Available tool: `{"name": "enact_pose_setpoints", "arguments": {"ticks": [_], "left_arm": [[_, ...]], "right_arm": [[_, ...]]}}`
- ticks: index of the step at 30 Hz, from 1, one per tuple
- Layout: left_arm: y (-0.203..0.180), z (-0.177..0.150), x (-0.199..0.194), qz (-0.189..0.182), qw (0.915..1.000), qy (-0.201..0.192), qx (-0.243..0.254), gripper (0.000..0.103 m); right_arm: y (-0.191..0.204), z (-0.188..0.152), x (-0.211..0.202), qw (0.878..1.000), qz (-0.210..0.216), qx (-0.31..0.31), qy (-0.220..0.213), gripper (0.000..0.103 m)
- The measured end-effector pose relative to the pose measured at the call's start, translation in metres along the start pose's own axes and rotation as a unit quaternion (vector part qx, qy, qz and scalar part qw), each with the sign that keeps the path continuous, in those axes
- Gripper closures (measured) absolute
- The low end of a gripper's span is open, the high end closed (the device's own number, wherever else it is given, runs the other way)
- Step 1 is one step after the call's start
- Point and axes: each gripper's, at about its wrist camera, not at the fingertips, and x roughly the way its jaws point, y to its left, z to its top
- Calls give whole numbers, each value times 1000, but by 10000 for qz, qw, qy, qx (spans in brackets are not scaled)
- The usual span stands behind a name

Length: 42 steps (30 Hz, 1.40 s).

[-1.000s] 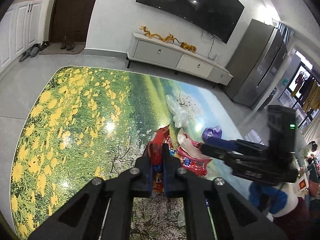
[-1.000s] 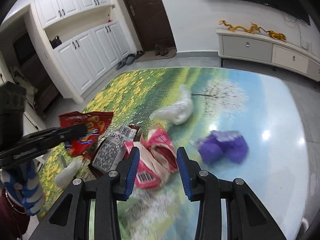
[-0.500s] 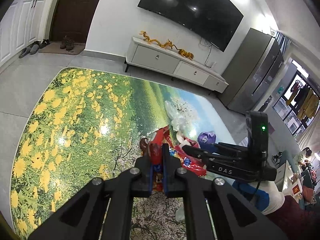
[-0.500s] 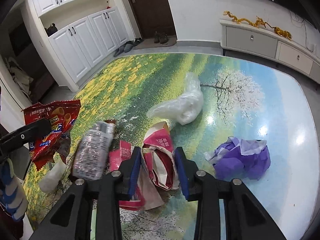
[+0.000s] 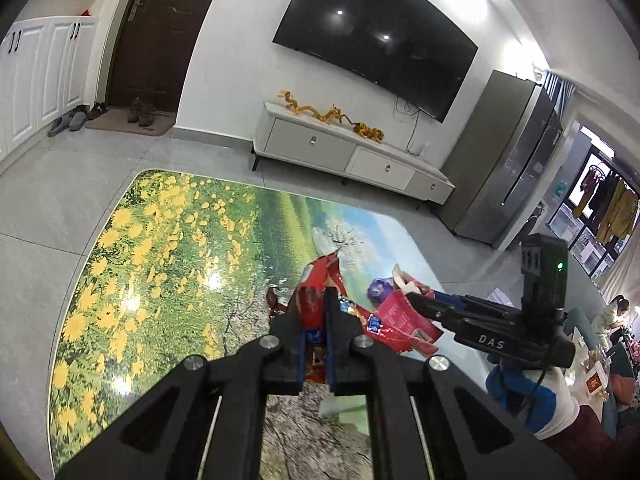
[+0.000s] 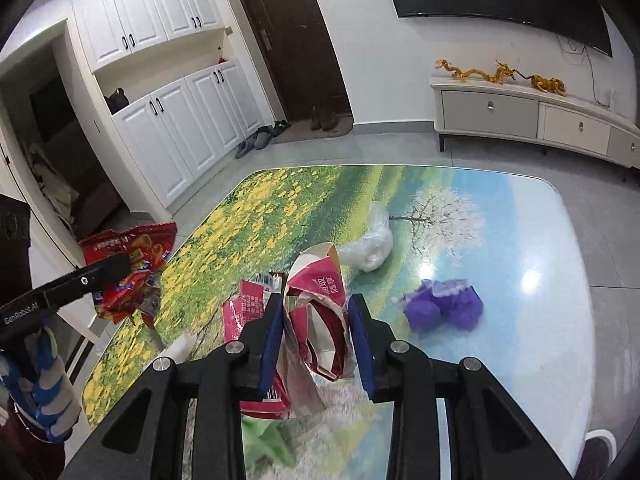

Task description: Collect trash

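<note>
The left tongs (image 5: 313, 322) angle down over the glossy, flower-printed counter (image 5: 160, 264), pinching a crinkled red snack bag (image 5: 316, 300) held clear of it. The right tongs (image 6: 314, 334) clamp a crumpled pink paper carton (image 6: 316, 312) above it, with a purple wad (image 6: 442, 306) and clear plastic bag (image 6: 370, 246) lying beyond.

The table (image 6: 560, 320) bore a printed landscape of yellow flowers, green fields, a white-blossomed tree and pale blue sky. On it lay a purple wrapper (image 6: 444, 304) and a clear whitish bag (image 6: 372, 248). The snack packet (image 5: 320, 284) was red; the carton (image 6: 316, 312) was pink, dark red and white.
</note>
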Motion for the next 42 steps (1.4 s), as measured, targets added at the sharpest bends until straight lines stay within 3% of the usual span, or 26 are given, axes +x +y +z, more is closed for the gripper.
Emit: {"name": "enact_pose_setpoints", "arguments": {"ticks": [11, 18, 32, 35, 42], "left_arm": [[-3, -14, -20, 45, 10000, 21, -42, 96], [1, -21, -10, 42, 9998, 162, -126, 96], [3, -27, 4, -6, 9994, 291, -182, 96], [4, -28, 4, -7, 9993, 303, -195, 96], [5, -31, 4, -26, 9994, 301, -192, 96]], "right_arm": [[-27, -28, 4, 9974, -611, 323, 187, 72], [-59, -52, 24, 9936, -637, 785, 498, 69], [-80, -57, 14, 9921, -359, 1155, 346, 66], [-83, -57, 11, 9911, -297, 1265, 296, 52], [-81, -55, 13, 9917, -536, 1106, 371, 51]]}}
